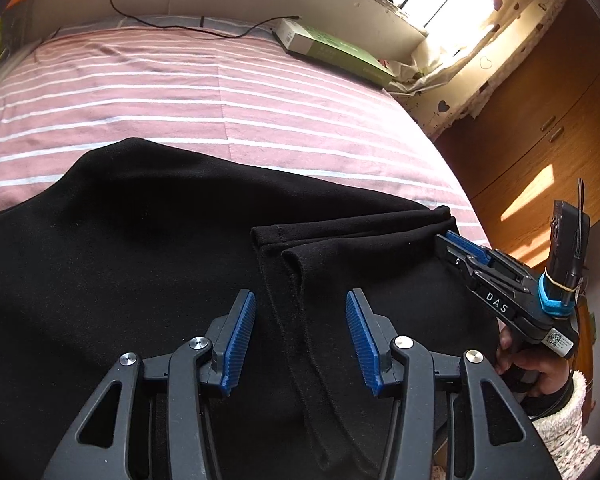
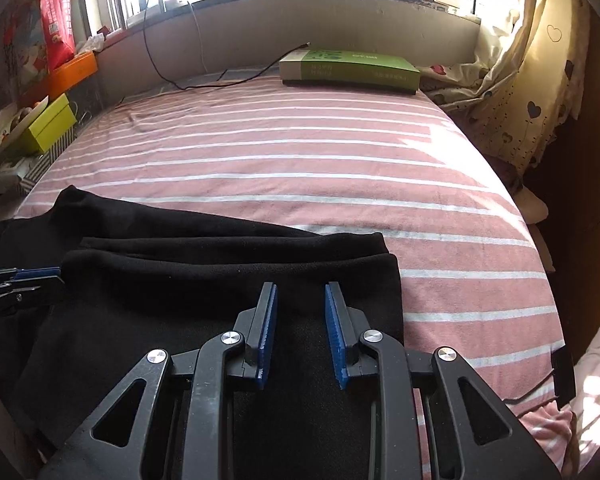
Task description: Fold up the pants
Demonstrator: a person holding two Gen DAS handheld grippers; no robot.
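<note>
Pants lie beneath both down-tilted grippers, left gripper and right gripper, jaws parted, empty.

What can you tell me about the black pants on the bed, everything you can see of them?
The black pants look like soft, matte knit fabric with no visible pattern. They lie flat across the near part of the pink striped bedsheet, folded over so stitched leg hems are stacked in layers with edges slightly offset. Wide cloth spreads to the left. The left gripper and right gripper hang over them, jaws apart with nothing visibly pinched; contact cannot be told.
</note>
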